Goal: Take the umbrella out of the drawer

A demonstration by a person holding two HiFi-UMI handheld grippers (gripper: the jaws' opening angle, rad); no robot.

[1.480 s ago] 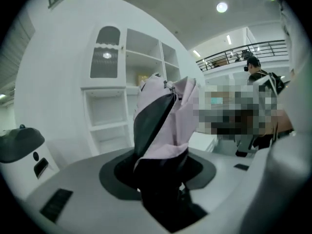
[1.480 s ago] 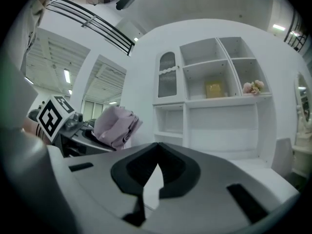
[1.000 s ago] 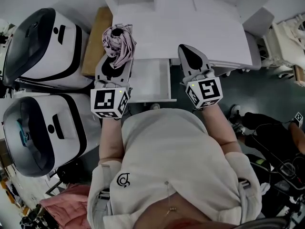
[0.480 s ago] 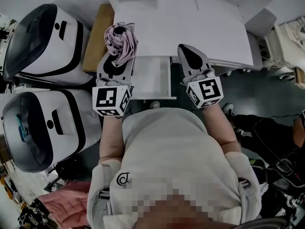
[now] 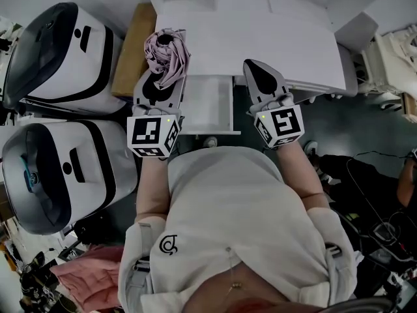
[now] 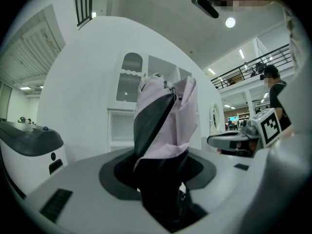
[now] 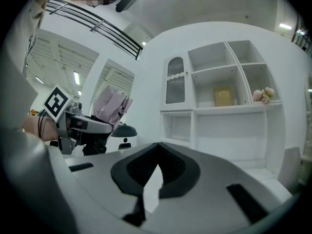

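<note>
Umbrella (image 5: 167, 56), folded, pale pink fabric crumpled around a black panel, is pinched near its dark lower end between the jaws of the left gripper (image 5: 161, 80). Its long axis follows those jaws, pointing level and away from the person, just left of the open white drawer (image 5: 210, 113). The right gripper (image 5: 255, 67) hangs beside the drawer, jaws together on nothing. Nothing has shifted since the earlier frames.

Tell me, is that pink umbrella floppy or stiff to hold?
The umbrella is probably floppy: its pink cloth bunches in loose folds beyond the left gripper. It's likely light, since one gripper holds it up alone. The dark part clamped in the jaws looks firmer.
</note>
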